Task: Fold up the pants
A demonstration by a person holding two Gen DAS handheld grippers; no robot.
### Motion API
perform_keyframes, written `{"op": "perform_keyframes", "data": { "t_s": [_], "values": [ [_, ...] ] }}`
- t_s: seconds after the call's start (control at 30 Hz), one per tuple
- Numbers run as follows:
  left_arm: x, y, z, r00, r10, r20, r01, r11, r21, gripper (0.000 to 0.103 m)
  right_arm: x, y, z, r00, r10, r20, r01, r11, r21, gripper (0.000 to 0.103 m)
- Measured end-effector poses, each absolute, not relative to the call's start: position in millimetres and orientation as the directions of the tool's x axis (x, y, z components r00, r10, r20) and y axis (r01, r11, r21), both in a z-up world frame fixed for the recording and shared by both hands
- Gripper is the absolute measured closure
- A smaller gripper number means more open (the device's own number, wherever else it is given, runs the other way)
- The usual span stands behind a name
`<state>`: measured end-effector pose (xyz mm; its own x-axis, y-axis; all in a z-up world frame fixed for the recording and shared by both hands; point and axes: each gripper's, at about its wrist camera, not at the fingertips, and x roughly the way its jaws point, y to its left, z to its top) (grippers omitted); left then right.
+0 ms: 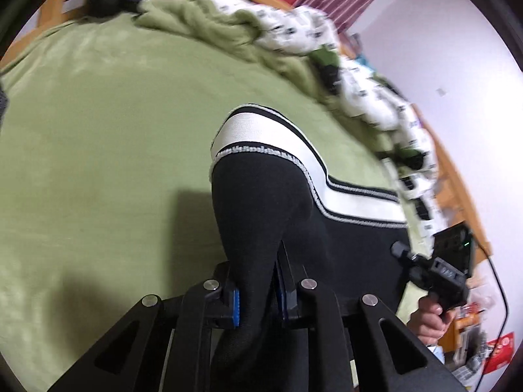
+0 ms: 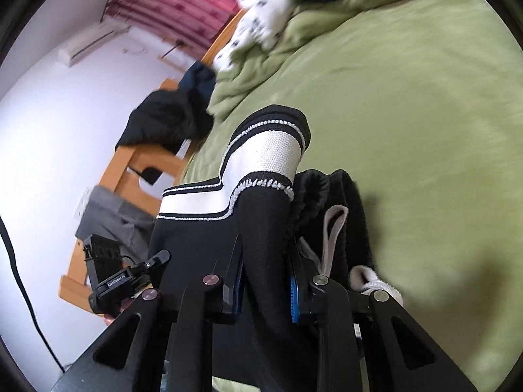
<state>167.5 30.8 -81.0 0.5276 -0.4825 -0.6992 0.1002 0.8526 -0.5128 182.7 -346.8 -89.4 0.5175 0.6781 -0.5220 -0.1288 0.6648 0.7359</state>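
Observation:
Black pants (image 1: 258, 202) with a broad white side stripe hang above a green bed. My left gripper (image 1: 256, 289) is shut on a bunched fold of the black fabric. My right gripper (image 2: 266, 282) is shut on another part of the same pants (image 2: 261, 228), with the white stripe draped ahead of it. The black waistband with a white drawstring (image 2: 333, 228) hangs to the right of the right gripper. The right gripper also shows in the left wrist view (image 1: 434, 271), held in a hand. The left gripper also shows in the right wrist view (image 2: 127, 281).
The green bedspread (image 1: 98, 137) covers the bed. A crumpled white patterned quilt (image 1: 327, 42) lies along the far side. Dark clothes (image 2: 170, 117) hang over the wooden bed frame (image 2: 130, 163). A black cable (image 2: 23, 277) runs along the white wall.

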Motion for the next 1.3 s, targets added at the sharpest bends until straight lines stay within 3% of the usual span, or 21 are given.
{"op": "perform_keyframes", "data": {
  "t_s": [0.2, 0.27, 0.33, 0.47, 0.6, 0.73, 0.83, 0.93, 1.07, 1.3],
  "values": [
    [186.3, 43.0, -137.5, 0.469, -0.44, -0.766, 0.019, 0.872, -0.489, 0.064, 205.5, -342.1, -138.9, 0.528, 0.561, -0.638, -0.068, 0.776, 0.627, 0.073],
    [182.2, 40.7, -122.5, 0.514, -0.362, -0.778, 0.045, 0.917, -0.396, 0.063, 206.6, -349.5, -139.7, 0.526, 0.546, -0.652, -0.066, 0.791, 0.609, 0.065],
    [173.3, 36.3, -101.4, 0.589, -0.256, -0.766, 0.062, 0.96, -0.272, 0.063, 204.0, -347.4, -126.9, 0.535, 0.458, -0.71, -0.068, 0.861, 0.504, 0.051],
    [170.1, 21.7, -64.6, 0.679, -0.266, -0.684, 0.147, 0.962, -0.228, 0.061, 190.4, -340.4, -80.5, 0.652, 0.285, -0.702, -0.072, 0.946, 0.316, 0.062],
    [195.4, -7.4, -51.6, 0.694, -0.352, -0.629, 0.231, 0.935, -0.268, 0.061, 202.7, -321.4, -51.5, 0.705, 0.325, -0.63, -0.146, 0.936, 0.319, 0.07],
    [228.9, -14.0, -86.1, 0.65, -0.323, -0.688, 0.202, 0.946, -0.253, 0.061, 231.9, -279.5, -62.2, 0.691, 0.33, -0.643, -0.243, 0.944, 0.223, 0.075],
    [241.7, 0.2, -106.7, 0.655, -0.314, -0.687, 0.143, 0.945, -0.296, 0.077, 262.7, -264.4, -106.0, 0.642, 0.212, -0.736, -0.209, 0.973, 0.098, 0.086],
    [244.4, 4.3, -108.0, 0.646, -0.34, -0.684, 0.15, 0.935, -0.323, 0.077, 276.4, -281.2, -112.2, 0.618, 0.281, -0.735, -0.199, 0.96, 0.199, 0.085],
    [240.0, -8.2, -113.7, 0.661, -0.293, -0.691, 0.165, 0.955, -0.246, 0.077, 273.4, -279.7, -114.8, 0.62, 0.27, -0.737, -0.207, 0.962, 0.178, 0.086],
    [239.1, -9.1, -113.0, 0.671, -0.289, -0.683, 0.164, 0.956, -0.243, 0.077, 264.5, -278.3, -109.6, 0.624, 0.26, -0.737, -0.213, 0.964, 0.159, 0.081]
  ]
}}
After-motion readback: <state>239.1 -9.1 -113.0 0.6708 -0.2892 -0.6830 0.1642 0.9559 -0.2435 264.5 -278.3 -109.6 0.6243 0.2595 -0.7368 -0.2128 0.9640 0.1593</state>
